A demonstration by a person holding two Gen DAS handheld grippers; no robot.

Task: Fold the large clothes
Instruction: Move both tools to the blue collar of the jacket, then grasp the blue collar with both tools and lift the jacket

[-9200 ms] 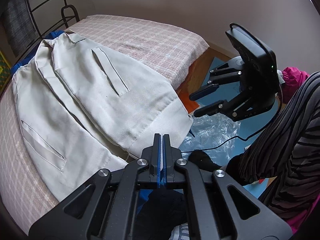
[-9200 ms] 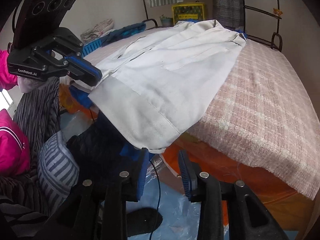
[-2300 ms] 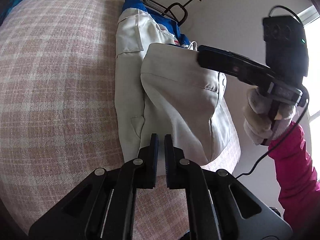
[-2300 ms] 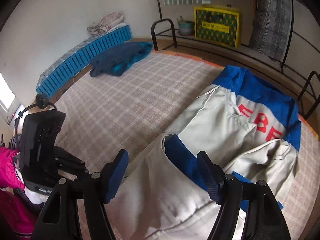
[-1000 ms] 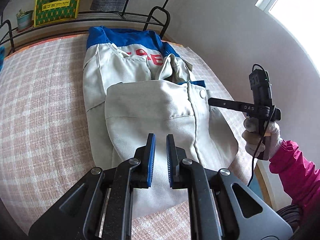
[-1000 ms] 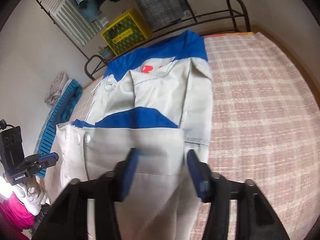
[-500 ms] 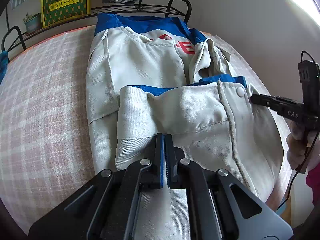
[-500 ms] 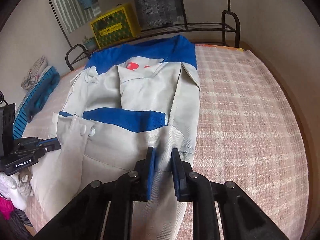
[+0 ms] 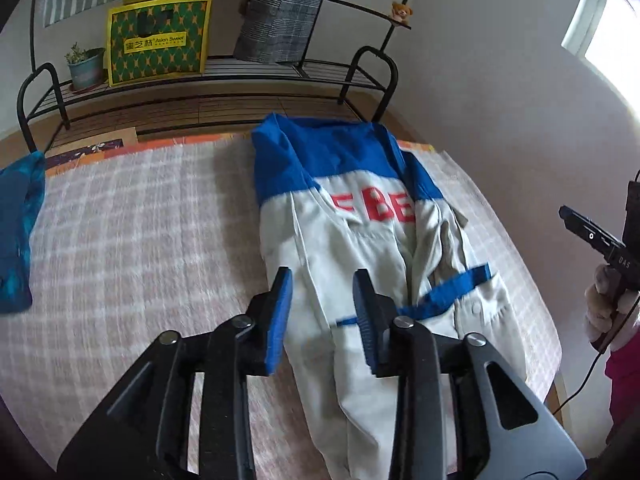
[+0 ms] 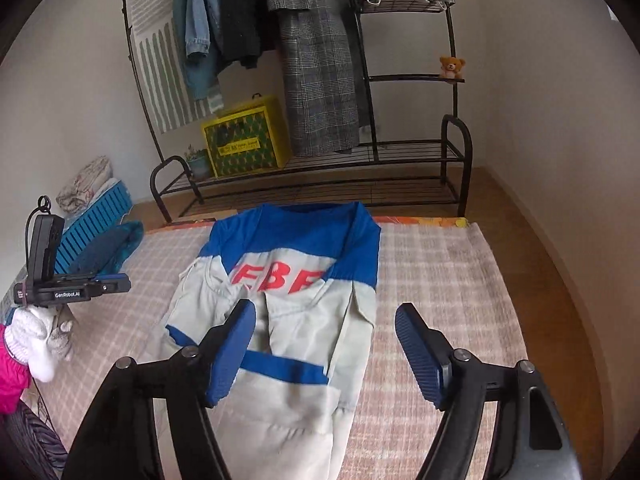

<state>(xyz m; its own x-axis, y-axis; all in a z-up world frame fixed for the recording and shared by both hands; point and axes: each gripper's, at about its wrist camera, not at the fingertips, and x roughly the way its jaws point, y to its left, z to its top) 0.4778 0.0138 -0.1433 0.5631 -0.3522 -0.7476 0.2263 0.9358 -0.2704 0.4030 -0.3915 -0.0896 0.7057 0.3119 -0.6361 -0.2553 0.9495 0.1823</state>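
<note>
A beige work jacket (image 9: 360,264) with a blue yoke and red letters lies lengthwise on the checked bedcover (image 9: 140,248), its lower part folded up so that a blue band crosses the middle. My left gripper (image 9: 322,312) hovers above the jacket's near half; its jaws are opening and nothing is between them. In the right wrist view the jacket (image 10: 296,320) lies below my right gripper (image 10: 326,344), whose jaws are opening wide and hold nothing. Each gripper shows in the other's view, held in a white-gloved hand: the right gripper (image 9: 576,224) beyond the bed's right edge, the left gripper (image 10: 116,282) at the left.
A black metal clothes rack (image 10: 360,184) stands past the bed's far end with hanging coats (image 10: 316,48), a yellow-green bag (image 10: 244,144), a potted plant (image 9: 84,64) and a small teddy bear (image 10: 452,66). A dark blue garment (image 9: 16,232) lies at the bed's left edge.
Both grippers were shut on the jacket's folded part; now both have let go, opened and drawn up and back. The folded part stays on the jacket.
</note>
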